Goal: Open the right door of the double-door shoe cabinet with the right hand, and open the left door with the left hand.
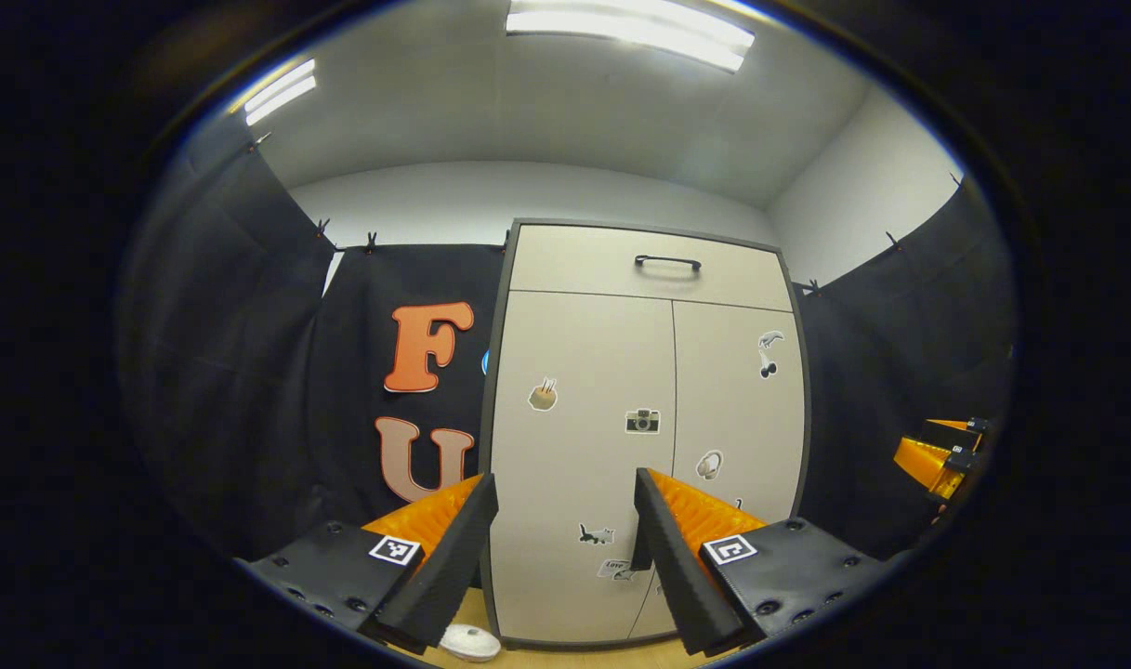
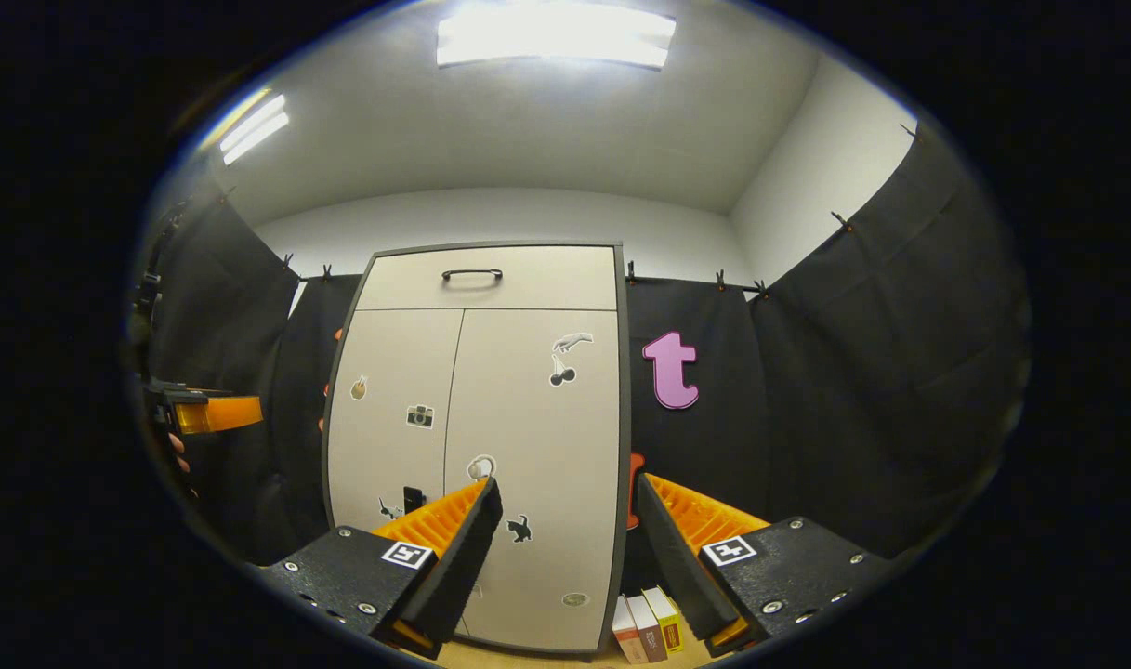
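Beige shoe cabinet (image 1: 644, 427) stands straight ahead against the black cloth, left door (image 1: 579, 465) and right door (image 2: 537, 465) both flush closed. Left gripper (image 1: 565, 548) is level, aimed at the left door, fingers spread with nothing between them. Right gripper (image 2: 570, 548) same deal, wide apart, well short of the right door's outer edge
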The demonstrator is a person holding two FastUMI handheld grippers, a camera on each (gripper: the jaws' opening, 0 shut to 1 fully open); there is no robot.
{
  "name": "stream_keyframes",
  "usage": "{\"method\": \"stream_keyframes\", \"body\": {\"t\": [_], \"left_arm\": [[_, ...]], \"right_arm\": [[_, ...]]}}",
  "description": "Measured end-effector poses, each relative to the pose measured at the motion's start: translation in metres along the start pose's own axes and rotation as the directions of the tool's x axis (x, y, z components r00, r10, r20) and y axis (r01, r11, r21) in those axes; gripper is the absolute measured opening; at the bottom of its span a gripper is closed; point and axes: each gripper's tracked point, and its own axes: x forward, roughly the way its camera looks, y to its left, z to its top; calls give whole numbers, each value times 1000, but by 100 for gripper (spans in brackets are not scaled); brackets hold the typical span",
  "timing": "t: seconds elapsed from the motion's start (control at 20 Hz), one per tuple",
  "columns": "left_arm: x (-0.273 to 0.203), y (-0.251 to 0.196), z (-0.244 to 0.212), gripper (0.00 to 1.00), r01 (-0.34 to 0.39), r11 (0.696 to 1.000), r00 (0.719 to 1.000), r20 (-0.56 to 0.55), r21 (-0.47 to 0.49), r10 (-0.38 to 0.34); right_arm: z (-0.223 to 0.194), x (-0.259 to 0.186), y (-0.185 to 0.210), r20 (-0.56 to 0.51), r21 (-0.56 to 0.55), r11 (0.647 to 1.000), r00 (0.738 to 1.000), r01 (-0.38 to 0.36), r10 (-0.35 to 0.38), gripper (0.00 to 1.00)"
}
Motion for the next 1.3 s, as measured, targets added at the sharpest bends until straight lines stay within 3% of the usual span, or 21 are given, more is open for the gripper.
{"method": "stream_keyframes", "body": {"t": [0.4, 0.65, 1.3], "left_arm": [[20, 20, -15, 95, 10, 1000, 1000, 3, -14, -10], [29, 35, -26, 95, -1, 1000, 1000, -4, -15, 1], [52, 73, -58, 95, -30, 999, 999, -35, 10, 31]], "right_arm": [[-31, 23, 19, -96, 66, 998, 995, -4, 11, 90], [-46, 43, 30, -106, 18, 1000, 994, 9, -7, 90], [-117, 115, 101, -241, 70, 995, 967, -70, 85, 90]]}}
